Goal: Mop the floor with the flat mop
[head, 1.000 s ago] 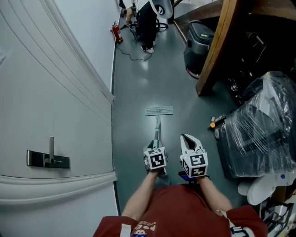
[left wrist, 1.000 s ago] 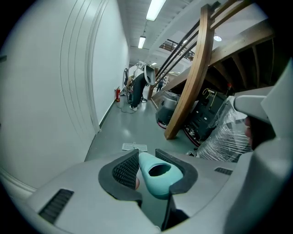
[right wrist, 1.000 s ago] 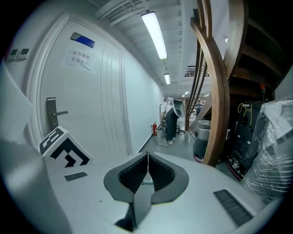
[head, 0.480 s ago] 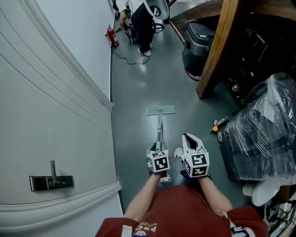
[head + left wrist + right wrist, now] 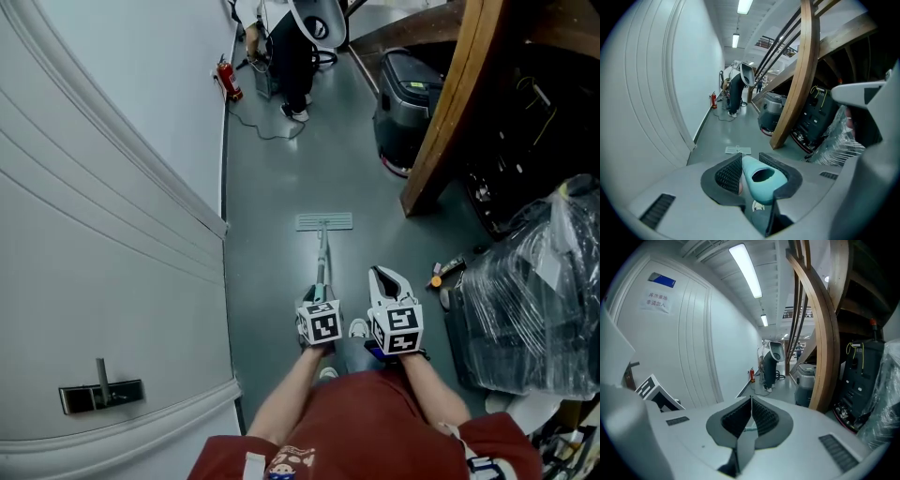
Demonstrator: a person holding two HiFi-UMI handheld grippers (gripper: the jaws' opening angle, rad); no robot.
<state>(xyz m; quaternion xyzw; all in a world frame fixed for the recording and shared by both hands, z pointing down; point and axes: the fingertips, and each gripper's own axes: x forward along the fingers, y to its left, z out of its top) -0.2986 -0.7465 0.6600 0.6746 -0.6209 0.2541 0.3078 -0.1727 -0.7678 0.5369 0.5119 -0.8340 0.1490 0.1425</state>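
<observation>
The grey-green floor (image 5: 281,178) is recorded as a corridor beside a white wall. The flat mop head (image 5: 324,222) is laid flat on it, mid-corridor. A red fire extinguisher (image 5: 225,79) is stood by the wall at the far end, with a loose cable (image 5: 267,127) trailed nearby. A black machine (image 5: 408,89), a wooden beam (image 5: 431,178) and a plastic-wrapped bundle (image 5: 530,300) are set along the right side. A small orange-and-black item (image 5: 448,269) is noted beside the bundle.

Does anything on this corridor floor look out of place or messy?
Two things. A small orange-and-black object lies loose on the floor beside the plastic-wrapped bundle, and a cable trails across the floor near the fire extinguisher. Nothing looks spilled or damaged.
</observation>
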